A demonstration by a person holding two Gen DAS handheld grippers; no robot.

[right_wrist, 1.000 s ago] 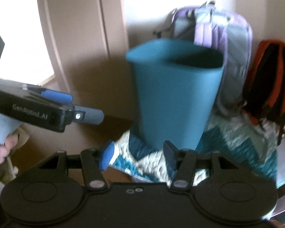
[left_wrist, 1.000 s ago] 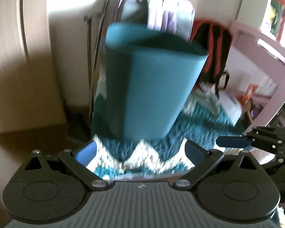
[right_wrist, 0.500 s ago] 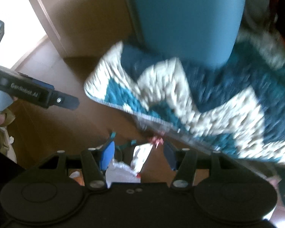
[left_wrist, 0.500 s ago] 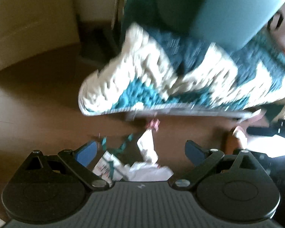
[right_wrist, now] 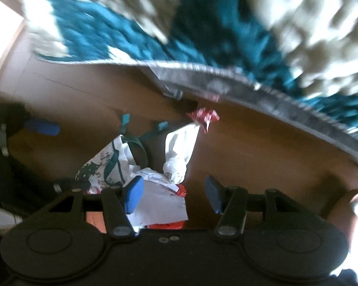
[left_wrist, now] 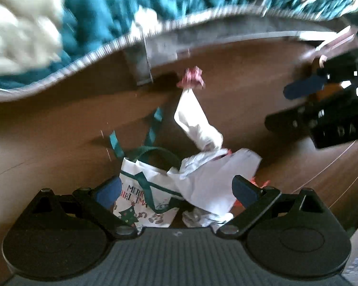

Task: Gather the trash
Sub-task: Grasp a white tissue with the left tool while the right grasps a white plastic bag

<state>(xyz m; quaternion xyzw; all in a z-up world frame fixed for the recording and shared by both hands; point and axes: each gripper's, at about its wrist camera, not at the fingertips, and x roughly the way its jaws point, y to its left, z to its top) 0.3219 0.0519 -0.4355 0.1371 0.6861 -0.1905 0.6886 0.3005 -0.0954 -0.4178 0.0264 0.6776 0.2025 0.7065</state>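
White crumpled paper and a Christmas gift bag lie heaped on the brown wood floor, just off the rug's edge. I hold the left gripper and right gripper above the heap, both wide open, empty; the blur probably hides smaller scraps.

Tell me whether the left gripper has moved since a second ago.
Yes. The left gripper has tipped downward: the teal bin that filled its view is gone, and the rug edge now sits high, with floor trash between its open fingers.
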